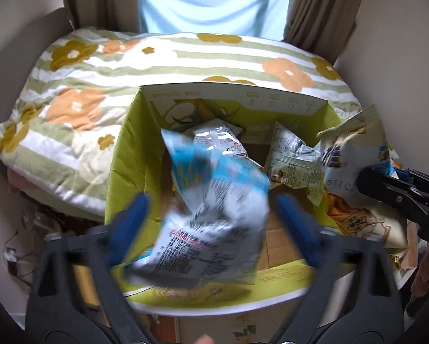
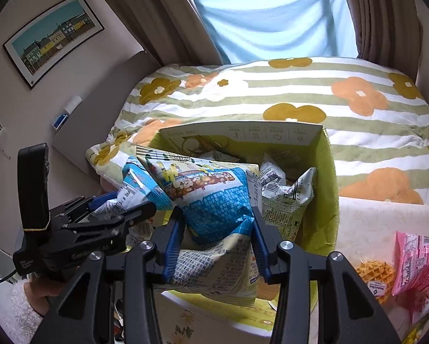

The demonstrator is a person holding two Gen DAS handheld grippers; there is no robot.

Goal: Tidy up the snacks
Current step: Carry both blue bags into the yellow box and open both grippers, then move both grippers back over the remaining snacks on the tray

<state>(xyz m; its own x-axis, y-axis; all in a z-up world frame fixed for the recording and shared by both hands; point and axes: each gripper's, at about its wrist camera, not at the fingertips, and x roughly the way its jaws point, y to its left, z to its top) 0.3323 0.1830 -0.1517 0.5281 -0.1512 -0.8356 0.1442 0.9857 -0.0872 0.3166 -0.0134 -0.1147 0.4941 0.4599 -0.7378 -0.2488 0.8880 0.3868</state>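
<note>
Far left, right wrist view: a framed picture (image 2: 53,38) of coloured houses hangs on the wall. Below it the left gripper (image 2: 123,206) enters from the left. Its fingers (image 1: 130,226) stand wide apart in the left wrist view, and a blue-and-white snack bag (image 1: 214,209), blurred, lies between them over the box; whether the pads touch it cannot be told. In the right wrist view the same bag (image 2: 137,189) appears at the gripper's tips, beside the left wall of the box.

Centre: an open yellow-green cardboard box (image 1: 120,169) sits in front of a bed covered by a striped floral quilt (image 1: 71,106). Inside the box lie further packets, among them a pale green packet (image 1: 294,169) with printed text, leaning toward the right wall. The right gripper (image 2: 217,235) is clenched on a large blue-and-cream snack bag (image 2: 211,200); its blue-padded fingers (image 2: 173,246) pinch the bag at its waist, and the bag hangs above the near part of the box opening. In the left wrist view this bag (image 1: 354,149) shows at the right rim of the box, held by the right gripper (image 1: 366,177).

Right: beside the box, a packaged waffle (image 2: 375,272) and a pink packet (image 2: 415,261) lie on a pale patterned surface. Behind the bed, brown curtains (image 2: 377,14) flank a light blue cloth (image 2: 274,20) at the window.
</note>
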